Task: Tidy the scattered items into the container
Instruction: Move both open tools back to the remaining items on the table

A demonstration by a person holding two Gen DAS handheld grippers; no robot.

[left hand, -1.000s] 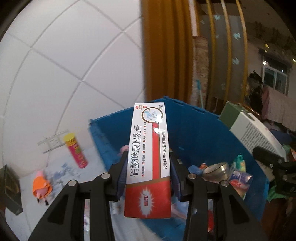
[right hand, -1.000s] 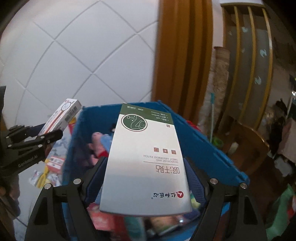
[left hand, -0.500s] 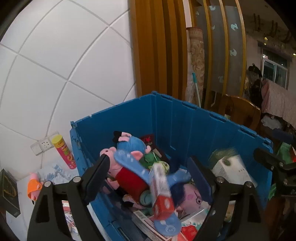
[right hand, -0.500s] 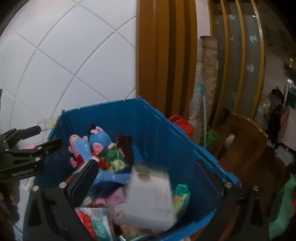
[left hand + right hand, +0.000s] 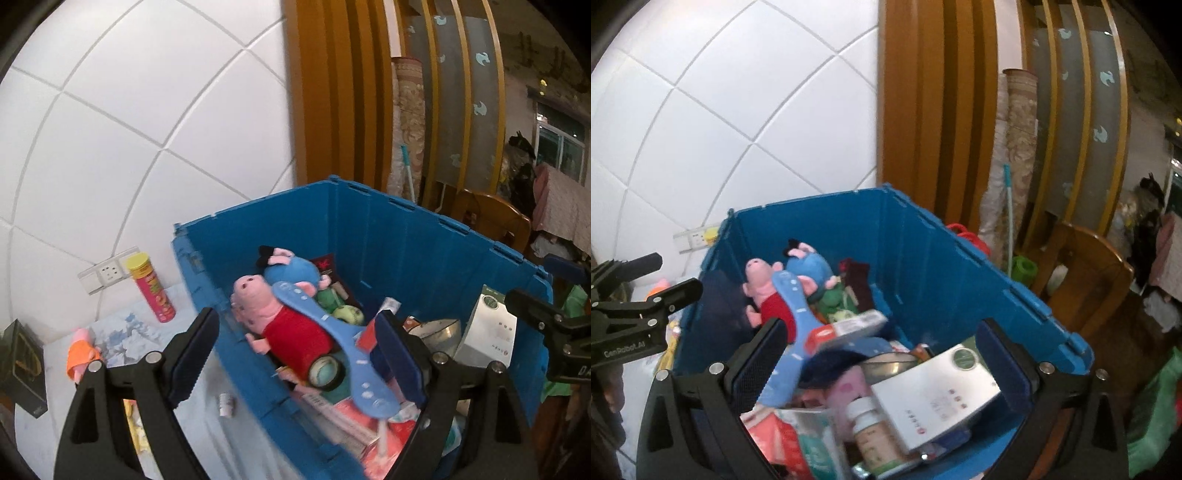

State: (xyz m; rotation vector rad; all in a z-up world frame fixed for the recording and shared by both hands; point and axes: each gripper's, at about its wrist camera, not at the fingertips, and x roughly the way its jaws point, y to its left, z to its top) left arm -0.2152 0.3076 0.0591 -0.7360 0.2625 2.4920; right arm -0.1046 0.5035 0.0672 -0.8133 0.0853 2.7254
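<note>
Against white wall tiles point(image 5: 155, 110), both hand-held grippers, left point(image 5: 295, 354) and right point(image 5: 886, 365), are hovering empty and spread wide over the blue crate point(image 5: 923, 266).

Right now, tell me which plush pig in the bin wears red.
The pink-headed pig, lying nearer the bin's left wall; the other pig, behind it, is dressed in blue.

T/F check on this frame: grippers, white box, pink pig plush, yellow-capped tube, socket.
1. Both grippers are empty. True: left gripper and right gripper stand open.
2. The white box lies on the floor. False: it lies inside the blue crate.
3. The pink pig plush lies in the crate. True.
4. The yellow-capped tube lies in the crate. False: it stands outside, near the wall socket.
</note>
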